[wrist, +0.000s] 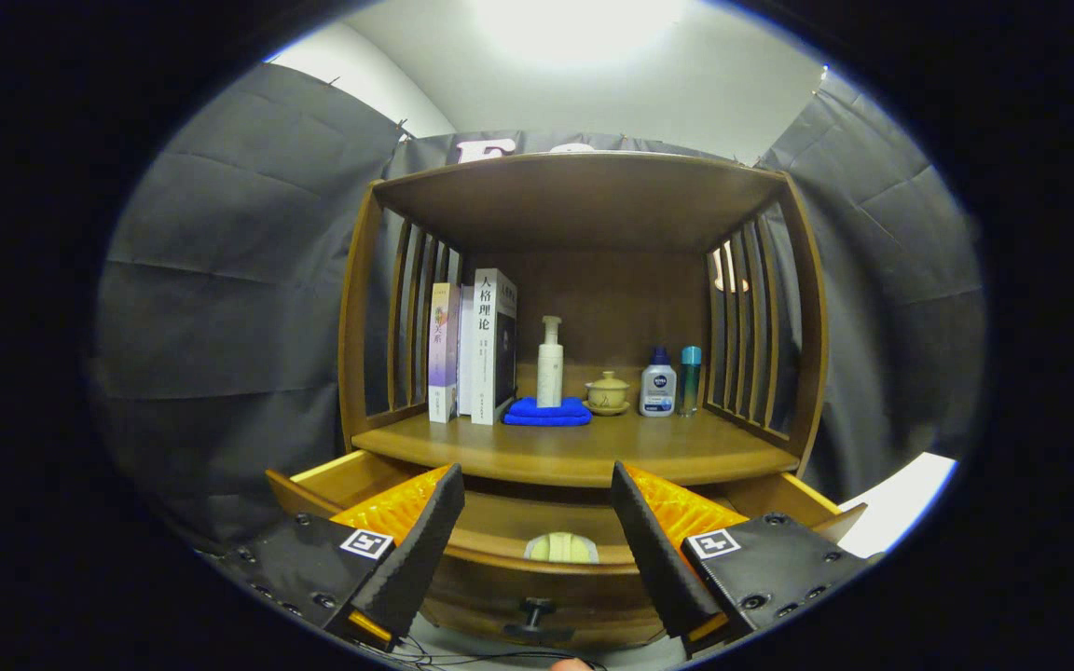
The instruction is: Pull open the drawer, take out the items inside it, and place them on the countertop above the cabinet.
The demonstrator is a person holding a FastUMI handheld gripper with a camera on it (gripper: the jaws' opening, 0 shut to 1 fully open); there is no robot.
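A wooden cabinet stands ahead, and its drawer [490, 522] is pulled out toward me. A pale yellow-green round item [561, 548] lies inside the drawer near its front wall, partly hidden by that wall. The drawer's dark knob [535, 615] sits below it, between my fingers. The countertop [584, 449] above the drawer is a wooden shelf. My gripper [537, 511] is open, its two fingers spread wide over the drawer with nothing between them.
On the countertop stand several books [476, 349] at the left, a white pump bottle [550, 363] on a folded blue cloth [547, 412], a small lidded cup [608, 392], and two small bottles [670, 382]. Slatted side walls [747, 317] and a top board enclose the shelf.
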